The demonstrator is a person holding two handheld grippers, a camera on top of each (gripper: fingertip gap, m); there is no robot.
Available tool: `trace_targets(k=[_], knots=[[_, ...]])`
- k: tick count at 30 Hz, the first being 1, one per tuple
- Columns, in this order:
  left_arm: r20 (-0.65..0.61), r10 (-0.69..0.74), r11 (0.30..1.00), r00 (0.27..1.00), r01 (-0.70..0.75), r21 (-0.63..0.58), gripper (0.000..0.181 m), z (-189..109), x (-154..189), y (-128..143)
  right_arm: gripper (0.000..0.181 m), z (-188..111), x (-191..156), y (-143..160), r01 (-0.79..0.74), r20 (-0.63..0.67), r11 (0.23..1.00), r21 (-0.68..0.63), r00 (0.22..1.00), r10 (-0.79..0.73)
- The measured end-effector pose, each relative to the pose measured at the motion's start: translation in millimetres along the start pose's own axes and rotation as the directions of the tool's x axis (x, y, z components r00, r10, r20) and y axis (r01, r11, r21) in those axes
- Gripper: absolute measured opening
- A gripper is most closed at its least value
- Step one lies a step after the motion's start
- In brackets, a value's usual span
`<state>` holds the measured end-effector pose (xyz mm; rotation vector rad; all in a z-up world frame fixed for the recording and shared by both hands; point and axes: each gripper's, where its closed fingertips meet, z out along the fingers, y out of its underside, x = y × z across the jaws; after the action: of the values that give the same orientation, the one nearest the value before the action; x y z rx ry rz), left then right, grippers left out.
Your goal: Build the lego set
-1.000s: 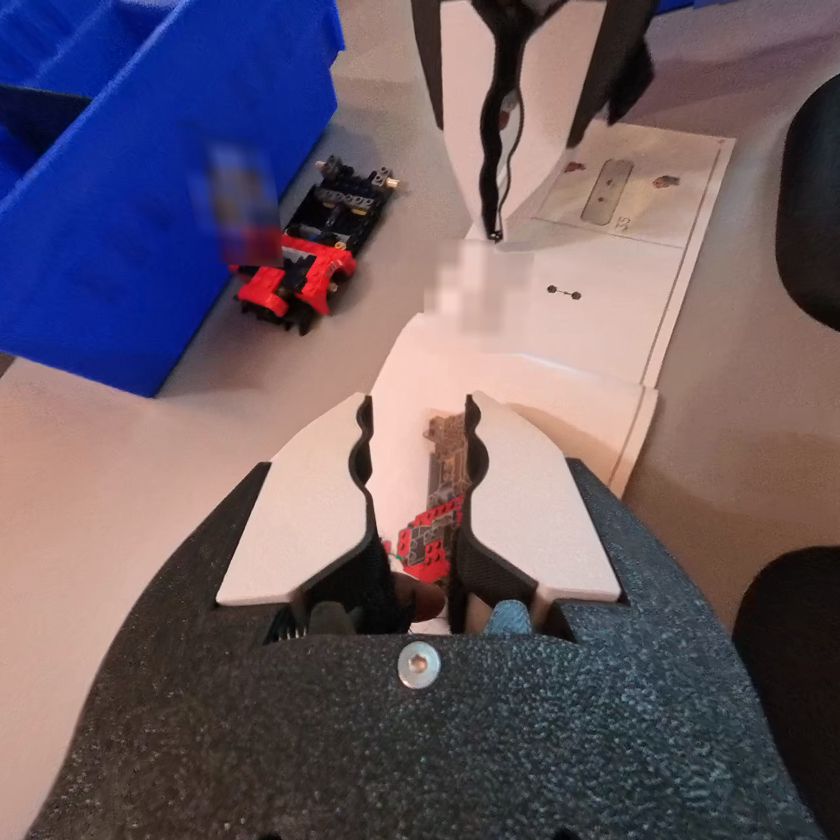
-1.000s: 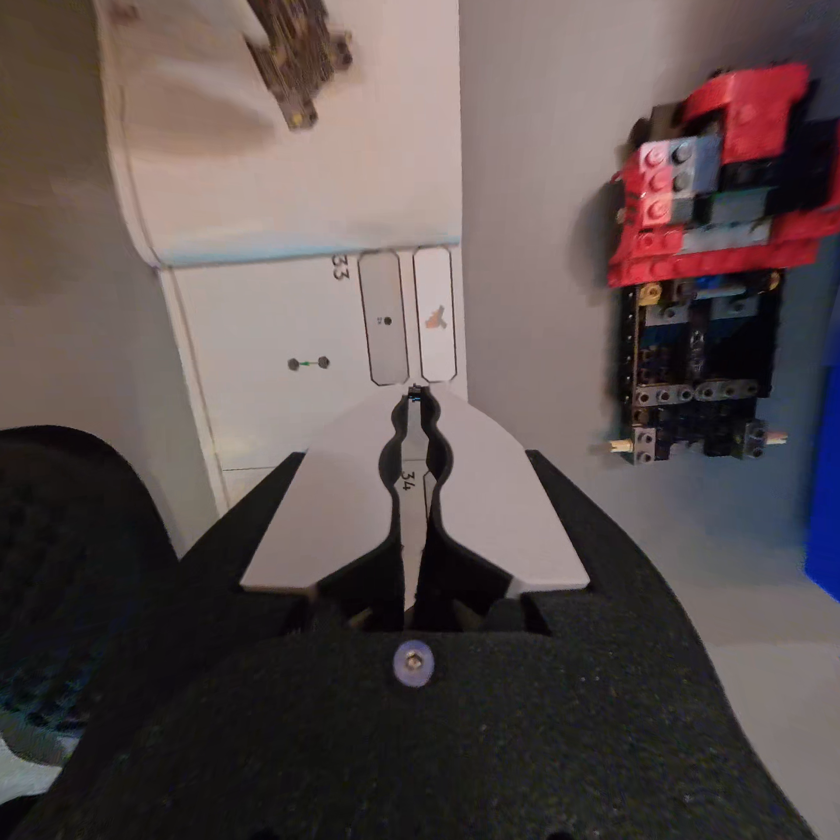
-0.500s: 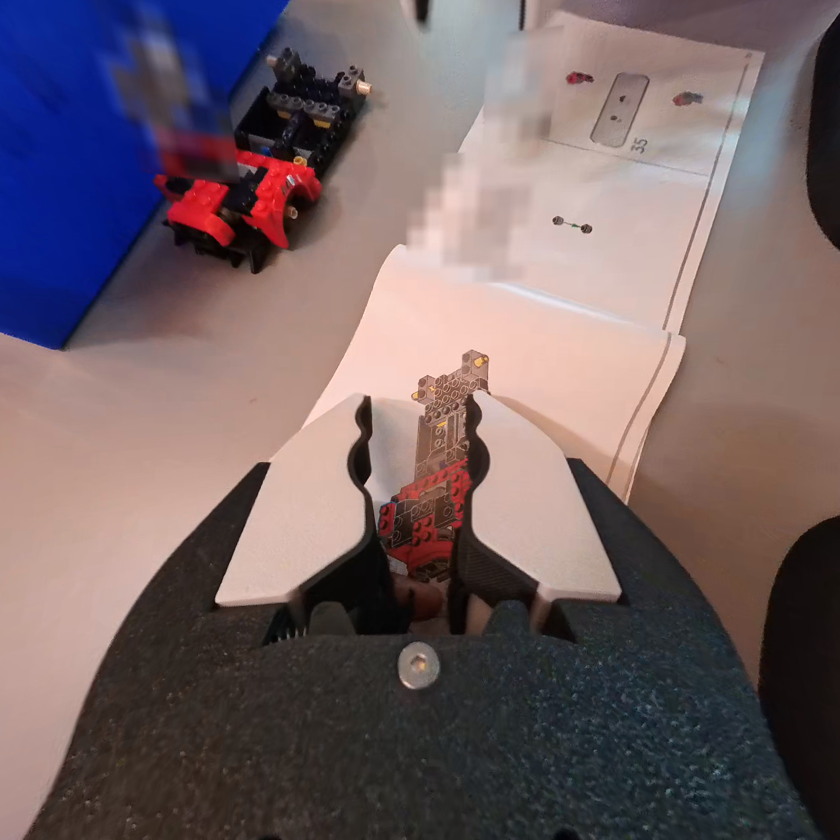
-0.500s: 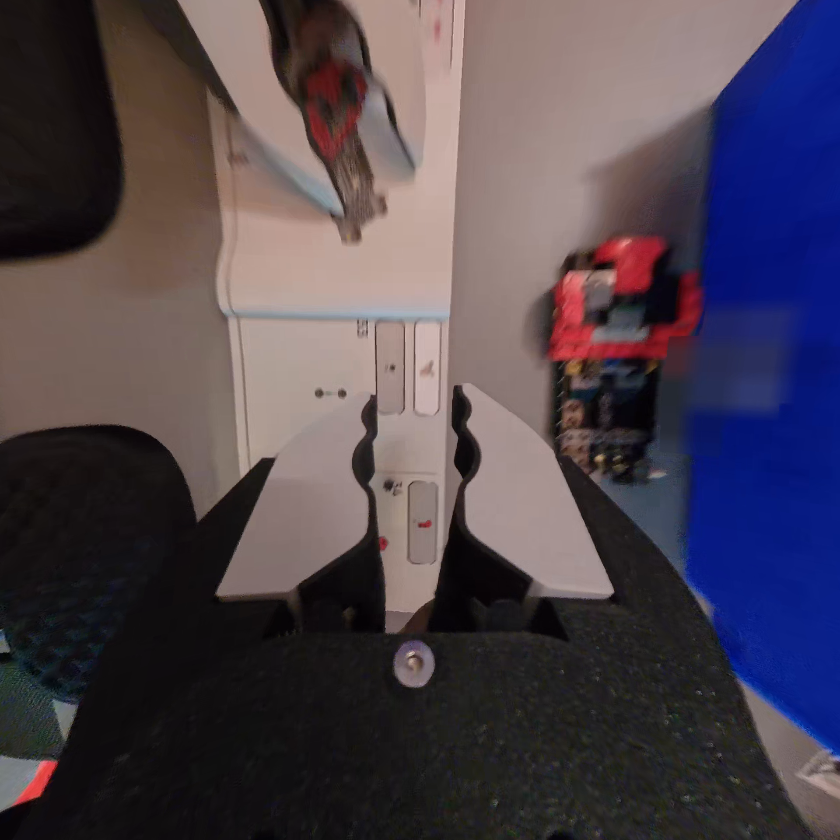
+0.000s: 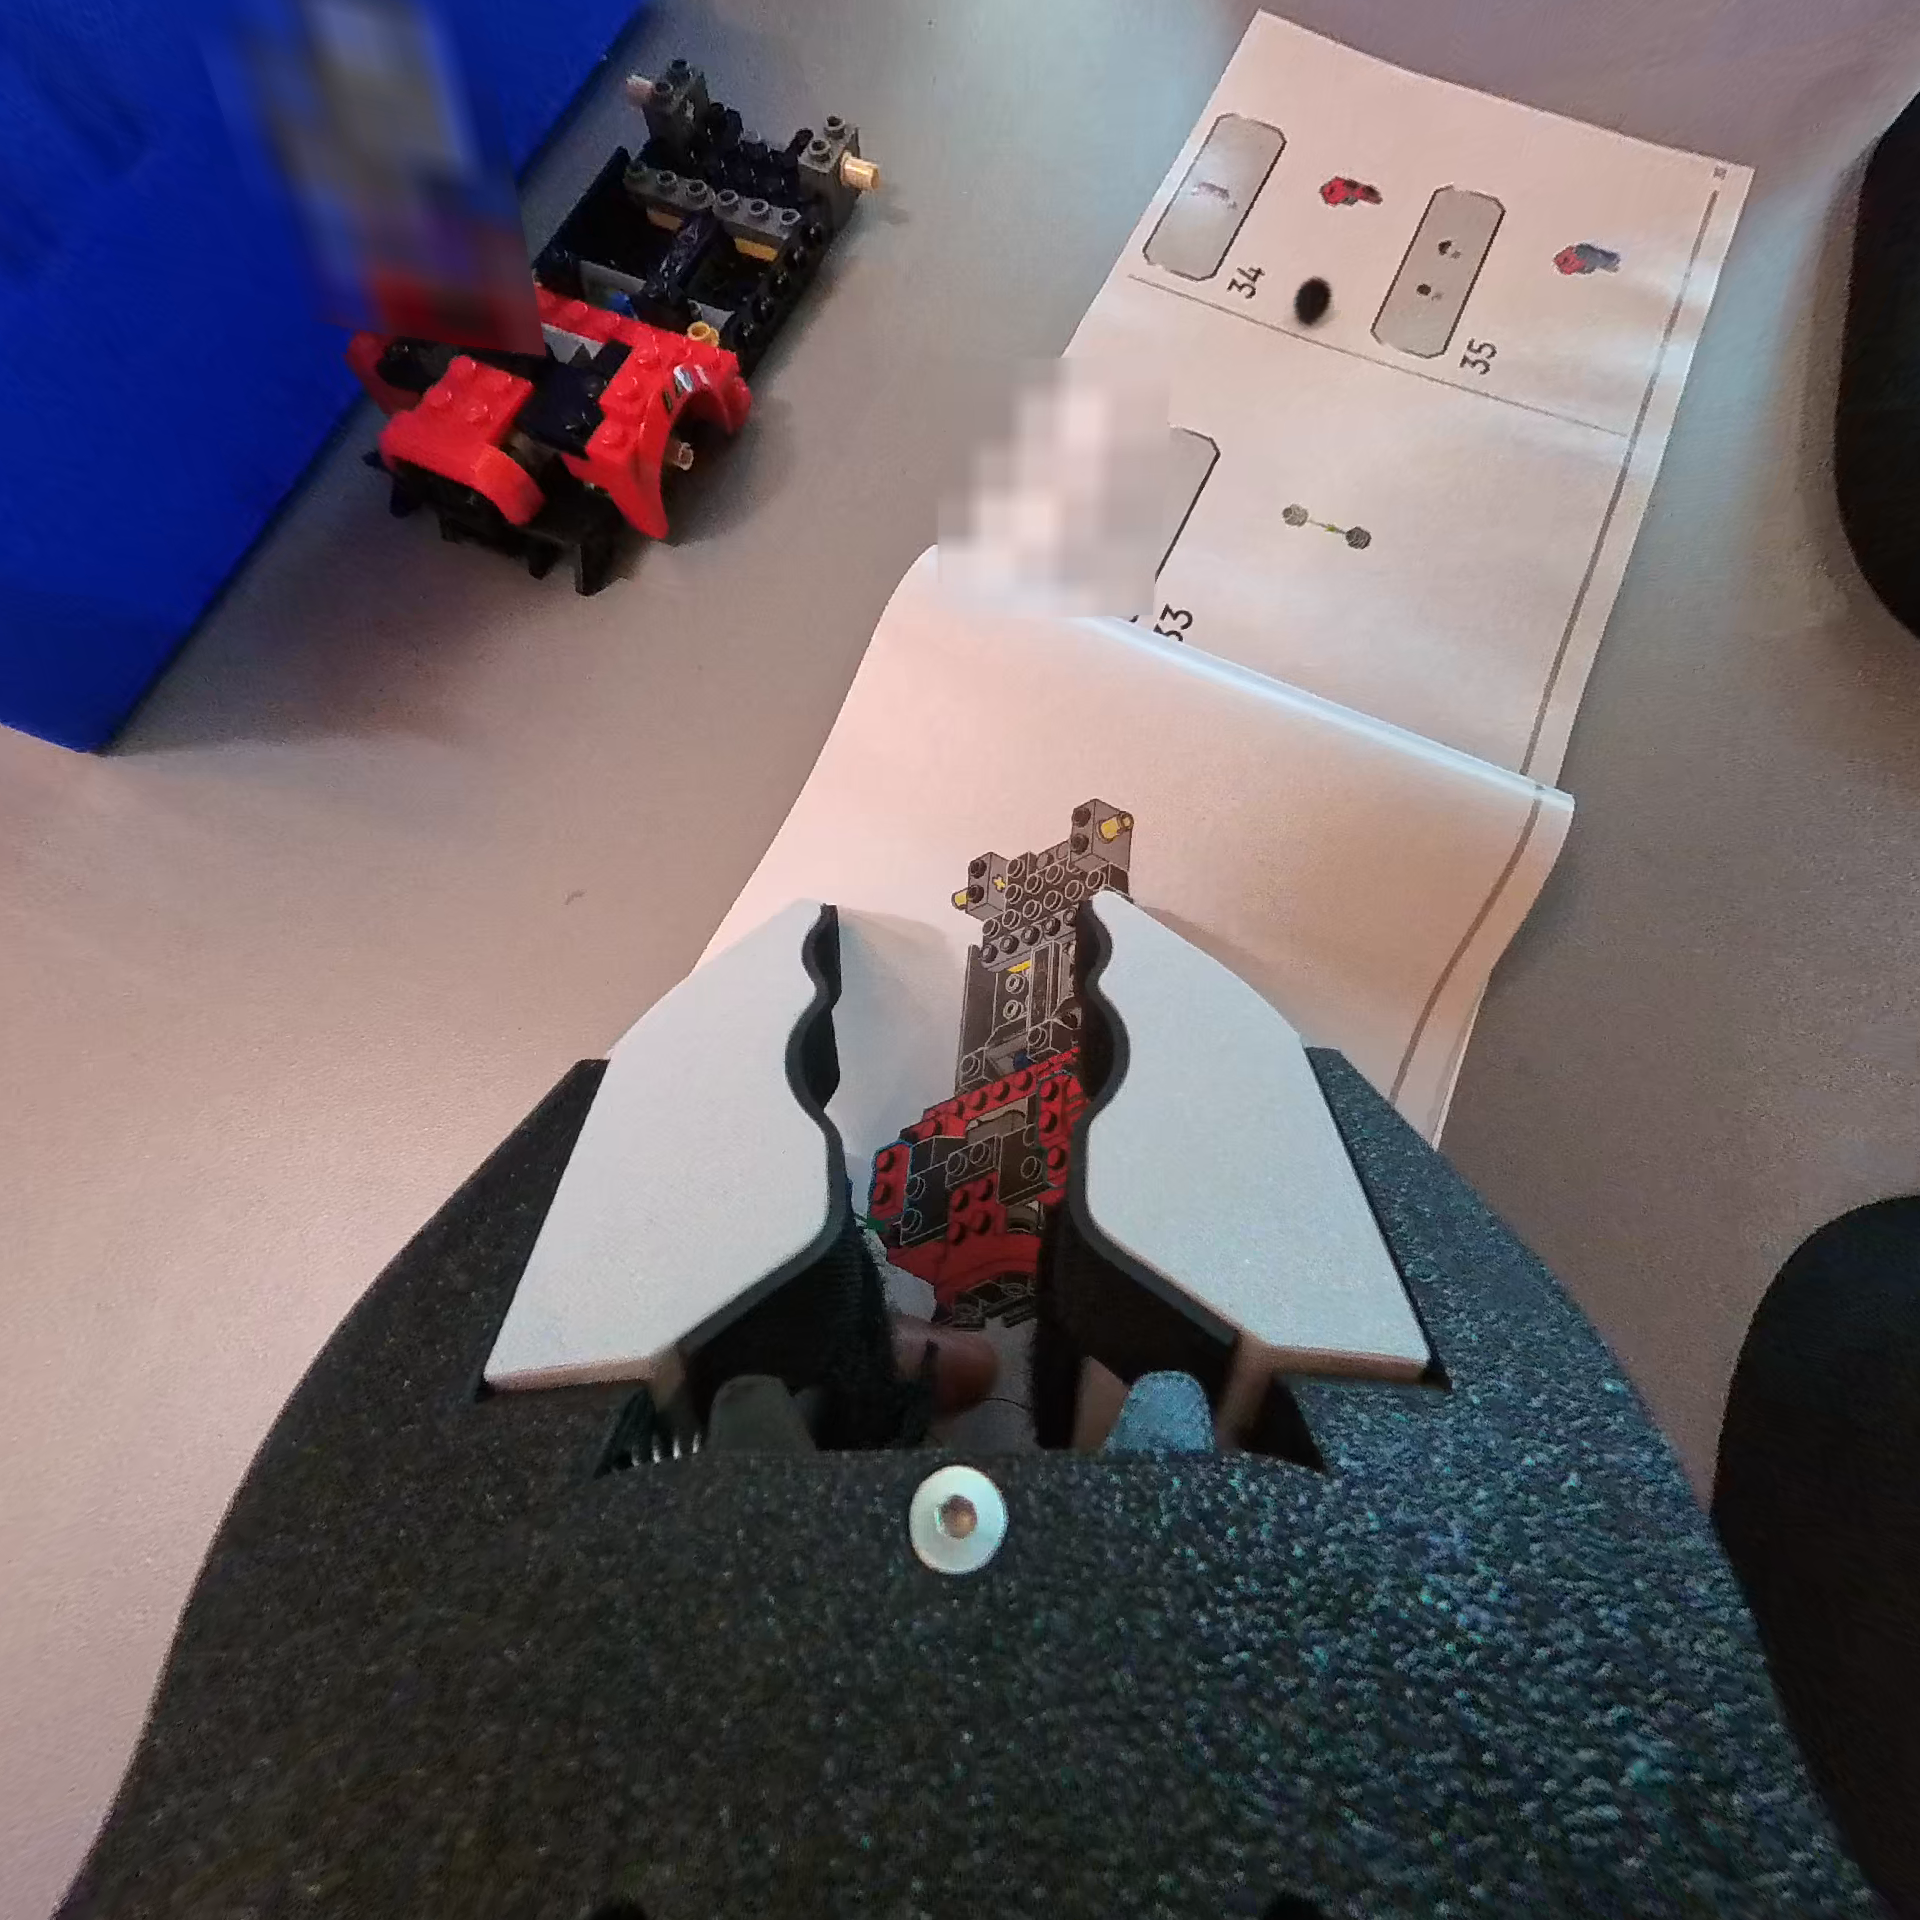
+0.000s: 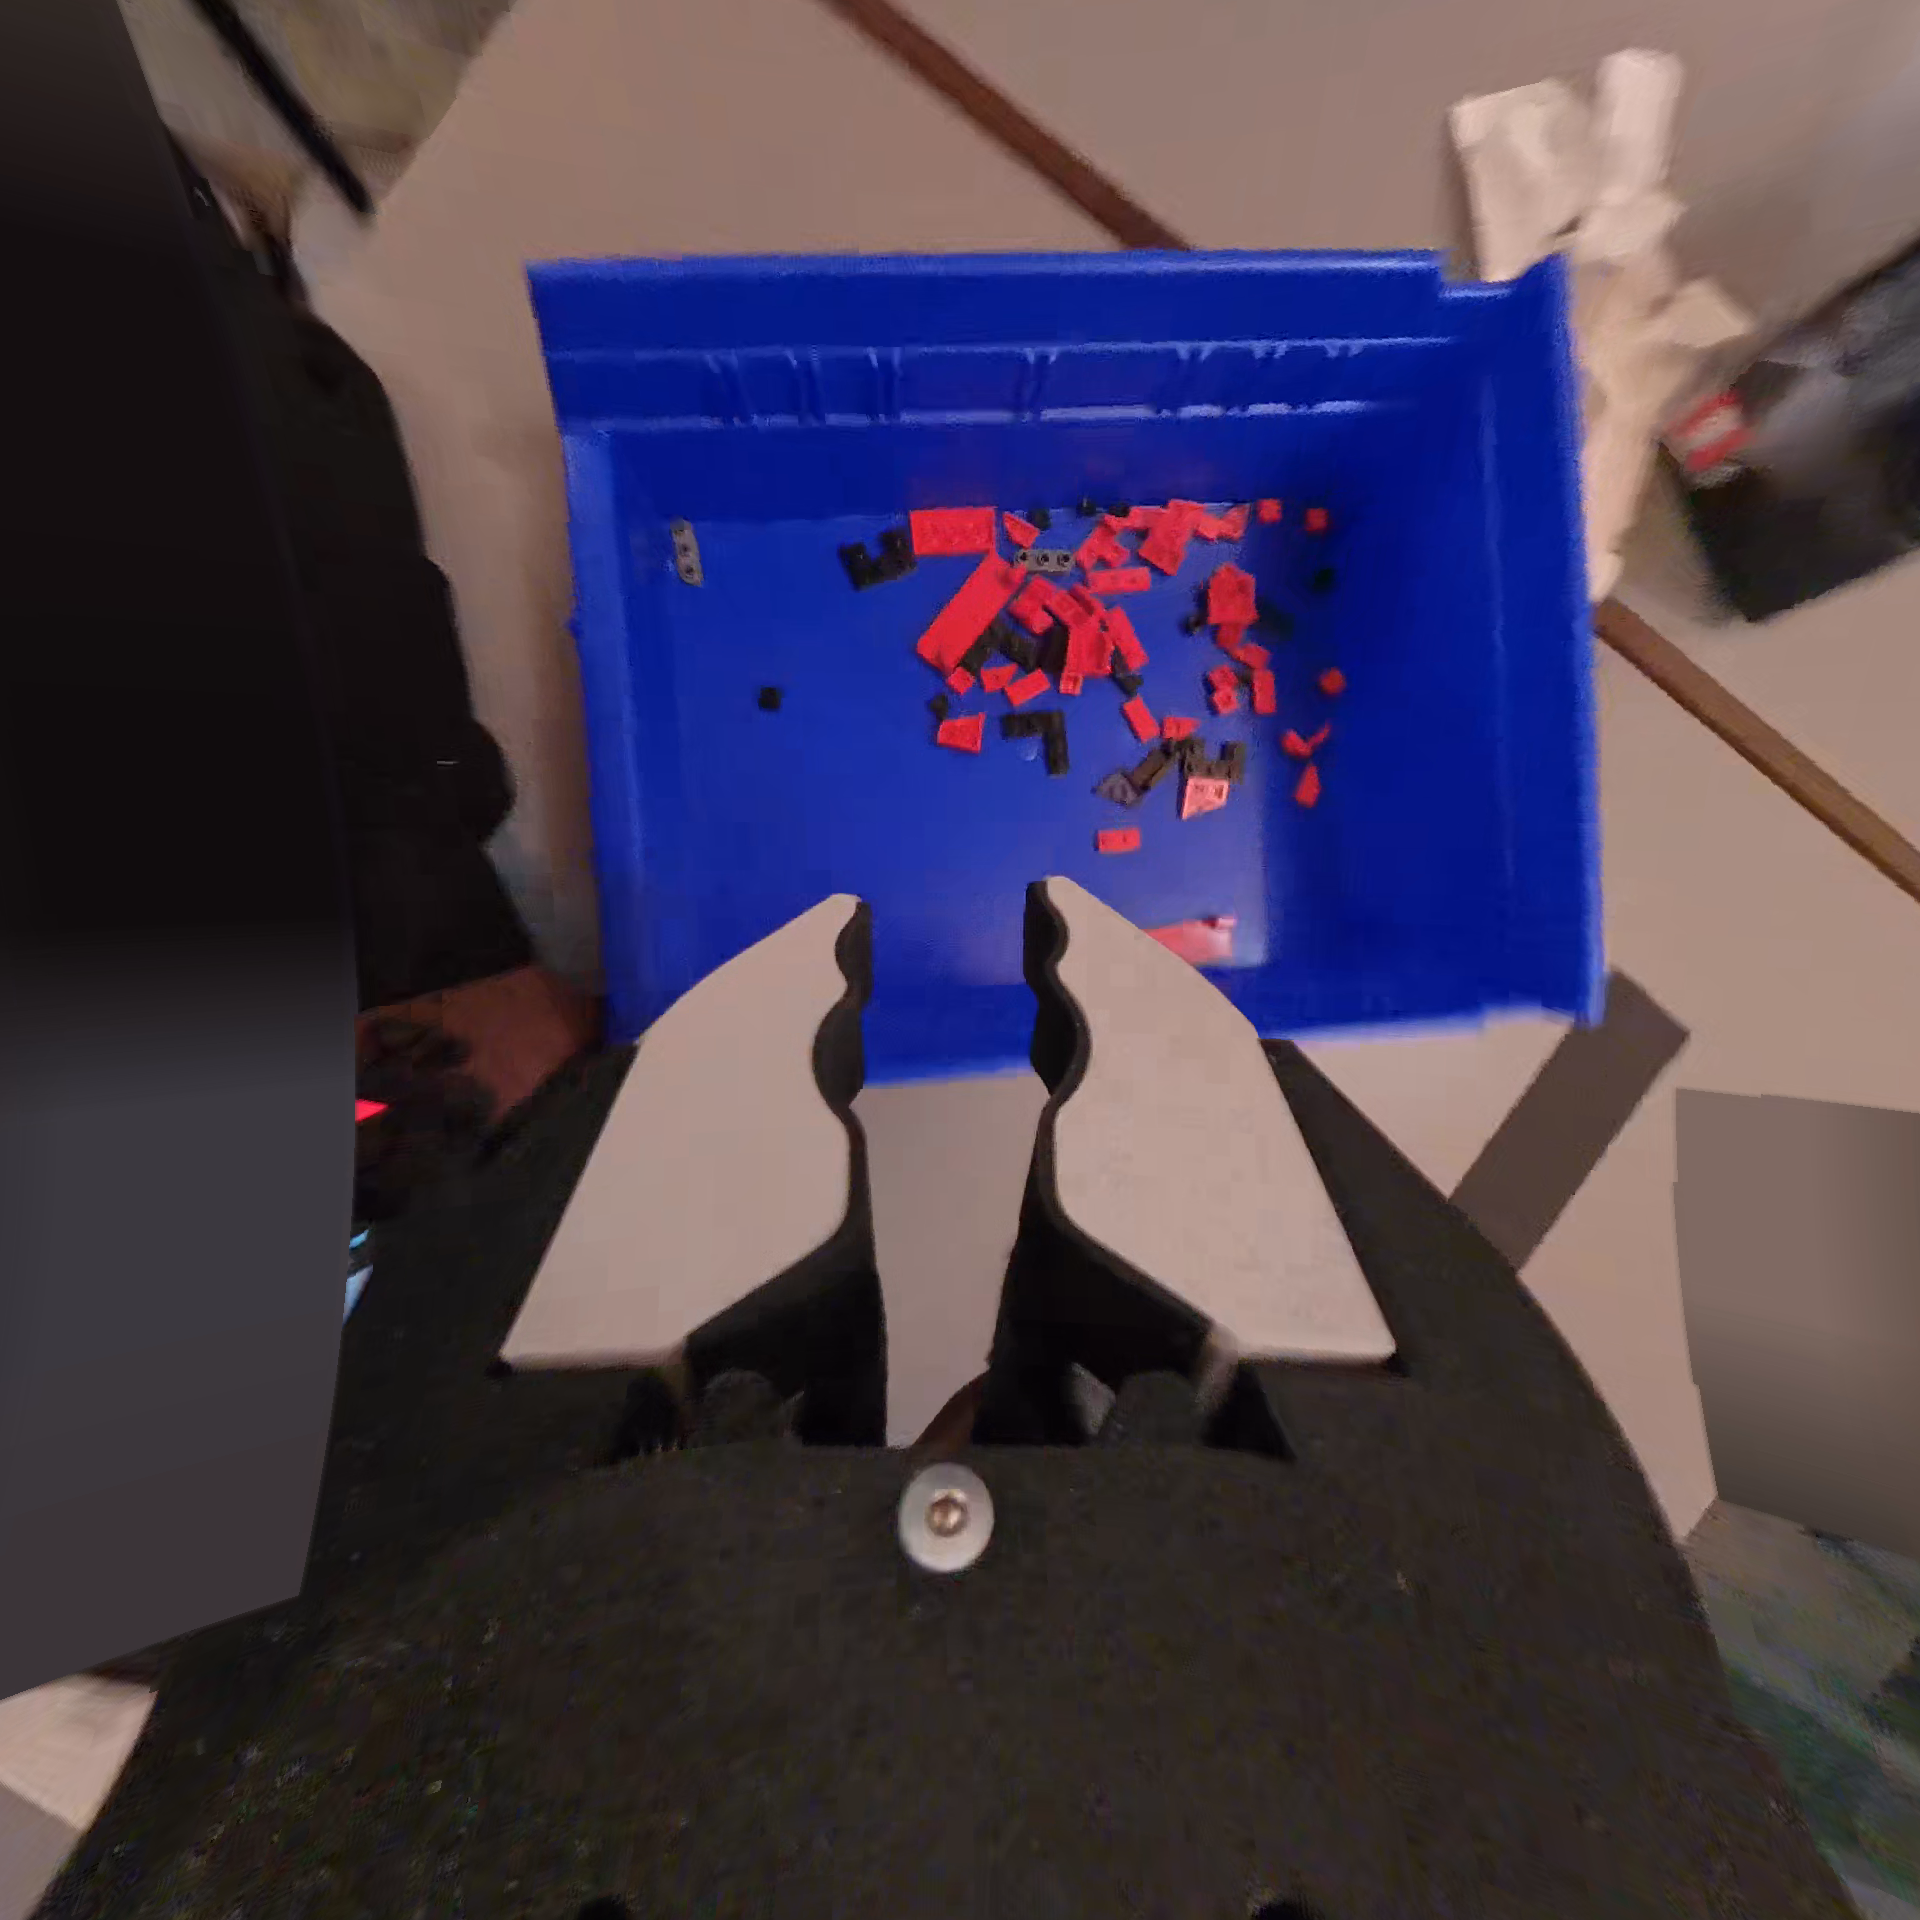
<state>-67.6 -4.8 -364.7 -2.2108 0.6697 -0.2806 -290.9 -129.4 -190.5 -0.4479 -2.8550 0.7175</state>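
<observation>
The right gripper (image 6: 943,914) has swung away from the instruction booklet (image 5: 1351,582), which filled its view a second ago, and now hangs above the blue parts bin (image 6: 1434,644). Its jaws, nearly closed over the page a second ago, stand apart with nothing between them. On the bin floor lies a scatter of loose red and black bricks (image 6: 1081,634), most of them bunched toward the far right (the view is motion-blurred, so single pieces are hard to tell apart). A grey plate (image 6: 686,551) lies alone near the left wall.

The left gripper (image 5: 956,925) hovers over the lifted, curling page of the booklet, jaws parted and empty. Half a second ago it sat in much the same pose; the right gripper that stood at the top of its view a second ago is gone. The printed drawing of the model shows between its fingers.

The part-built red and black lego car (image 5: 613,343) rests on the grey table (image 5: 343,914), just beside the outer wall of the bin (image 5: 156,343) and well apart from both grippers.

Reading: the step consulted in the booklet appears settled, and the work has passed to fetching the next piece. The pick probably calls for singling out one small brick from the crowded cluster. The car is untouched at this moment, with a good share of the build apparently left.
</observation>
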Motion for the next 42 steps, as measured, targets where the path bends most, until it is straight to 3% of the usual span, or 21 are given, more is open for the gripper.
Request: trace_targets(k=[4, 7, 10, 15, 24, 31, 34, 37, 42], knots=[[0.014, 0.028, 1.0, 1.0, -0.028, 0.005, 0.041, -0.3, 1.0, -0.6, 0.021, 85.8, 37.3, -13.1, 0.155, 0.062, 0.974, -0.165, 0.987, -0.146], [0.015, 0.032, 0.999, 0.999, -0.032, 0.006, 0.041, -0.4, 1.3, -0.8, 0.018, 143.4, 55.0, -16.4, 0.119, 0.103, 0.964, -0.239, 0.99, -0.097], [0.014, 0.03, 1.0, 0.999, -0.03, 0.005, 0.041, -0.4, 1.1, -0.7, 0.014, 181.8, 71.6, -7.2, 0.066, 0.098, 0.938, -0.339, 0.995, -0.035], [0.019, 0.034, 0.999, 0.999, -0.034, 0.006, 0.041, -0.4, 1.0, -0.9, 0.017, 198.6, 88.1, 4.4, -0.017, 0.078, 0.896, -0.443, 0.995, 0.058], [0.021, 0.034, 0.999, 0.999, -0.034, 0.006, 0.041, -0.6, 1.0, -0.7, 0.016, 207.1, 93.4, -2.7, -0.069, 0.046, 0.898, -0.434, 0.994, 0.099], [0.024, 0.036, 0.999, 0.999, -0.036, 0.007, 0.041, -0.7, 1.0, -0.7, 0.007, 206.8, 90.1, -4.2, -0.039, 0.036, 0.897, -0.439, 0.998, 0.061], [0.028, 0.039, 0.999, 0.999, -0.04, 0.008, 0.04, -0.9, 1.0, -0.7, 0.007, 187.0, 81.9, -13.2, -0.003, 0.039, 0.908, -0.418, 0.999, 0.022], [0.026, 0.038, 0.999, 0.999, -0.038, 0.007, 0.04, -0.9, 1.0, -0.6, 0.007, 139.8, 63.5, -32.3, -0.015, 0.059, 0.948, -0.319, 0.998, 0.036], [0.029, 0.043, 0.999, 0.999, -0.044, 0.008, 0.04, -1.0, 1.2, -0.8, 0.007, 24.4, 1.0, -48.5, -0.1, 0.11, 0.994, -0.049, 0.988, 0.105]])
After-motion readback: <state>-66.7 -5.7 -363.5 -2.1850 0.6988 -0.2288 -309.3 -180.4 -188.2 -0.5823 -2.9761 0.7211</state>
